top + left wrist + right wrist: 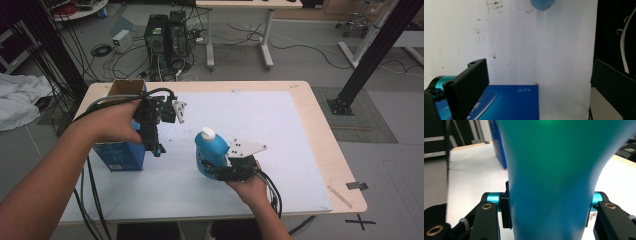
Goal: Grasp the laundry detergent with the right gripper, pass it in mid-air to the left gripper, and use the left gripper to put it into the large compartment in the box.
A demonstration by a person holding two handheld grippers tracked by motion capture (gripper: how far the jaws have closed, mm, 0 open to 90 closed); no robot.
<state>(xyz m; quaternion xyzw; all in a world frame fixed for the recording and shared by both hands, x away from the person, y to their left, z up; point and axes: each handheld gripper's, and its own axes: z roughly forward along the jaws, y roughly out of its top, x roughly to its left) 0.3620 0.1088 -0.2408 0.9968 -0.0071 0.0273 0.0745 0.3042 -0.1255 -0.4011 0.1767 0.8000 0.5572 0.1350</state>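
The right gripper (214, 166) had its fingers clamped on the blue bottle (210, 152), held upright just above the table (300, 165). Smooth plastic, probably slippery and possibly liquid-heavy, it seemed best gripped low on the body. The left gripper (156, 148) hung open over the box (120, 155). The high view gave the bottle's white cap (207, 133); the right gripper view gave the pads' contact.

A: What lies under the work?
B: A pale mat (260, 125) covering most of the wooden table (320, 130); close up it shows small dark specks.

A: And beyond the table?
B: At twelve o'clock, two black computer towers (165, 35) stand on the floor among loose cables, beside a white desk (250, 5). At ten o'clock lies a white cloth (20, 100). At two o'clock a black frame post (375, 50) leans.
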